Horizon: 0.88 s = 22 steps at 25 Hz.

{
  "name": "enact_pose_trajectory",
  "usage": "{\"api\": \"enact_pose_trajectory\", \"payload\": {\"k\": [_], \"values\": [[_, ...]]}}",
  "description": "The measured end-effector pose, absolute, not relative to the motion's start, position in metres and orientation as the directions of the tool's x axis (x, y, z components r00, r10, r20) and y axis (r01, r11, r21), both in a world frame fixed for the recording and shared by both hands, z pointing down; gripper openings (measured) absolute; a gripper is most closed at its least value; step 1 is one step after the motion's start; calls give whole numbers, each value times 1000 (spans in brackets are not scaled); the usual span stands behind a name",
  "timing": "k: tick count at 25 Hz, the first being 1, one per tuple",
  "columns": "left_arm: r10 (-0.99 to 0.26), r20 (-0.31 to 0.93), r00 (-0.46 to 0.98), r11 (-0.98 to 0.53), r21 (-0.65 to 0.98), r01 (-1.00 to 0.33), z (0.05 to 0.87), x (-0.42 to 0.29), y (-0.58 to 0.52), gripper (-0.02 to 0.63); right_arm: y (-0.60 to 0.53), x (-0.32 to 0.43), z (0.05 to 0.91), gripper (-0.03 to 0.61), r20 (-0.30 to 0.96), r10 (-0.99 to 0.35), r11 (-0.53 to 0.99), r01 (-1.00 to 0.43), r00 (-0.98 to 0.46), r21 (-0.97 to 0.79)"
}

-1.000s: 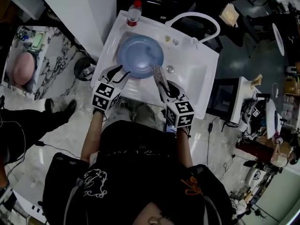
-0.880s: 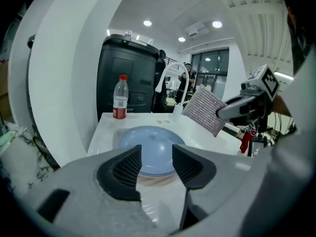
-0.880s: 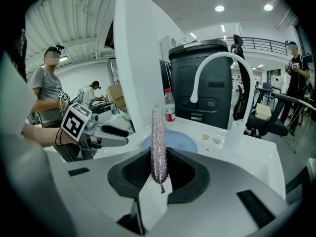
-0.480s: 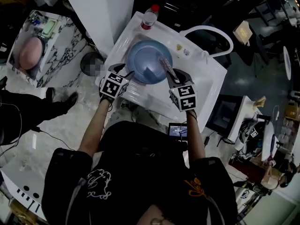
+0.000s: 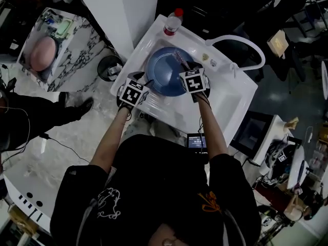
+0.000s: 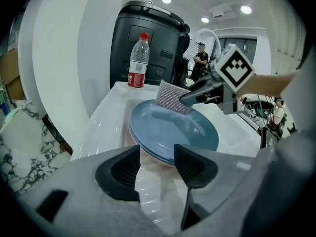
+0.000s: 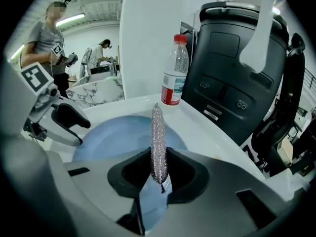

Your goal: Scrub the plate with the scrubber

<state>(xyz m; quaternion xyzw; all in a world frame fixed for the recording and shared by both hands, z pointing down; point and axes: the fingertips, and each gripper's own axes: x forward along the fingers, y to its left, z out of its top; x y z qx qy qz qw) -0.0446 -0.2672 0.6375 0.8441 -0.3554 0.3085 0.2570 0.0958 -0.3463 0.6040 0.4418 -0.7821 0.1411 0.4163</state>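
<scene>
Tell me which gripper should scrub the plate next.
Right. The right gripper clamps the scrubber at the plate's far side; the left gripper is open and empty by its near rim.

Your plate [image 6: 170, 130] is smooth, glossy blue, probably glazed ceramic. The scrubber [image 7: 158, 137] is a rough, glittery silver mesh. The sink [image 6: 98, 125] beneath is shiny white, and the bottle [image 6: 138, 58] is clear plastic. Your left gripper [image 6: 157, 159] is matt grey — its pads [image 6: 123, 169] matt black and ribbed.
</scene>
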Motion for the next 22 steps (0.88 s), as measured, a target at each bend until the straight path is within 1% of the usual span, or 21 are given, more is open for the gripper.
{"api": "enact_pose_trajectory", "payload": {"k": [5, 8, 16, 22], "values": [[-434, 705, 561, -627, 210, -750, 639, -43, -268, 218, -365, 93, 619, 78, 804, -571, 599, -753, -165, 271], [-435, 697, 570, -623, 224, -749, 639, -44, -268, 216, -367, 86, 623, 78, 807, -572, 635, -703, -148, 321], [-434, 695, 573, -633, 218, -743, 641, -41, -269, 215, -348, 40, 630, 80, 821, -526, 766, -542, -219, 346], [-437, 688, 580, -628, 228, -744, 640, -42, -269, 213, -318, 10, 630, 80, 843, -433, 872, -385, -318, 303]]}}
